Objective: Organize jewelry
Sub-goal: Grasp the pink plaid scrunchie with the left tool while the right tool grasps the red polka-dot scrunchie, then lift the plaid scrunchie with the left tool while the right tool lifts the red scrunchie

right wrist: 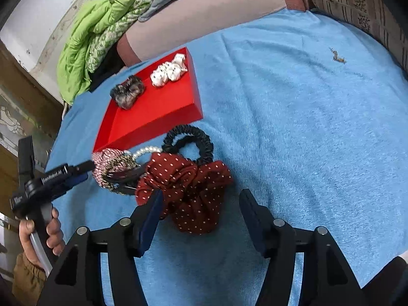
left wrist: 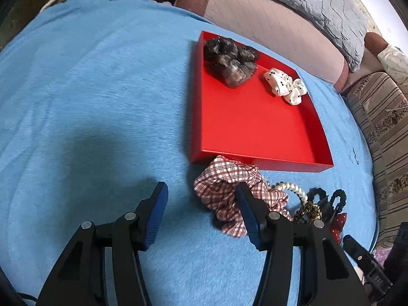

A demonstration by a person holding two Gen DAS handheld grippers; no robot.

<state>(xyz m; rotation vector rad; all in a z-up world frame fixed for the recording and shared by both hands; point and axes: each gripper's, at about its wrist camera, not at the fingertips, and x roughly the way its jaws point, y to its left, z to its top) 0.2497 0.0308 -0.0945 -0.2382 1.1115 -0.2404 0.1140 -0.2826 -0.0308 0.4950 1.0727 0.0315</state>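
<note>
A red tray (left wrist: 255, 127) lies on the blue cloth and holds a dark fuzzy scrunchie (left wrist: 229, 61) and a white dotted scrunchie (left wrist: 285, 85). In front of it is a pile: a red-checked scrunchie (left wrist: 224, 186), a pearl band (left wrist: 293, 188), a leopard band (left wrist: 309, 210), black ruffled ties (left wrist: 339, 197). My left gripper (left wrist: 201, 196) is open and empty, just left of the checked scrunchie. My right gripper (right wrist: 201, 201) is open, with the dark red dotted scrunchie (right wrist: 188, 186) between its fingers. The black tie (right wrist: 188, 140) and the tray (right wrist: 153, 112) lie beyond it.
The blue cloth (right wrist: 306, 127) spreads wide to the right. A pink cushion (left wrist: 267, 17), a grey quilt (left wrist: 318, 2) and a green jacket (right wrist: 84, 43) lie behind the tray. The left gripper and the hand holding it (right wrist: 43, 227) show at the right view's left edge.
</note>
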